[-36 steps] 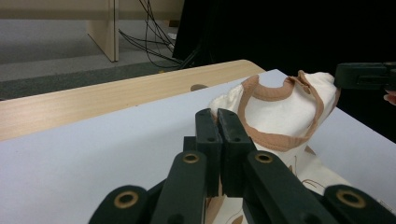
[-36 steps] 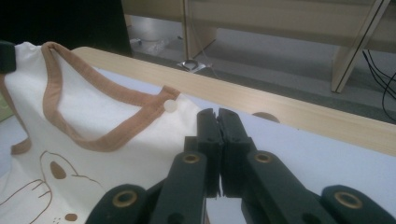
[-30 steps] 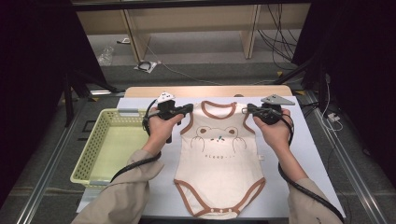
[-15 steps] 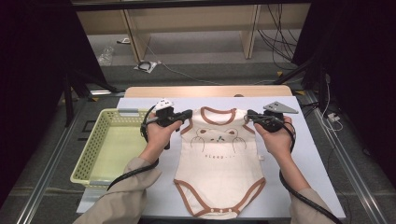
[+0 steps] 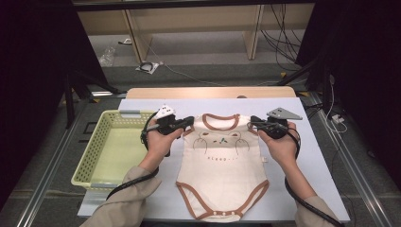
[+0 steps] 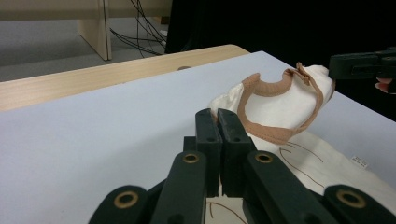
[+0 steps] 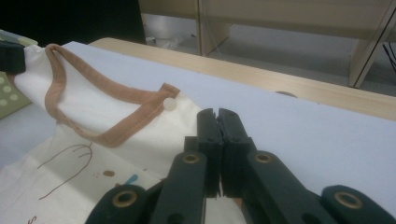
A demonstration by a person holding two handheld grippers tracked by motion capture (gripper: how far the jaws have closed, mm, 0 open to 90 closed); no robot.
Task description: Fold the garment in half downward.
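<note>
**A:** Gripping that well enough, are you? What could go wrong from here?

**B:** Mostly a slip. I have only a thin pinch of cloth at each shoulder of the bodysuit. If I pull my two hands apart too hard, or lift one faster than the other, I'd judge a shoulder could slide out and the garment would flop sideways. The lower part lies flat on the worktop below and behind my jaws, so a quick lift could also drag it and bunch it up.

**A:** Anything nearby to catch on?

**B:** The basket sits off to the outer side of my left gripper, apart from the cloth. A careless swing that way could snag its rim. The snap button lies just beside the tips of my right gripper, and nipping it would make a poor hold.

**A:** And the jaws themselves?

**B:** Both pairs are closed almost flat together, with no gap to speak of. The left pair pinches the shoulder at its tips, and the brown neckline trim arches up just beyond them towards the other gripper. The right pair pinches the opposite shoulder in the same way. The collar end hangs raised between the two pairs.
</note>
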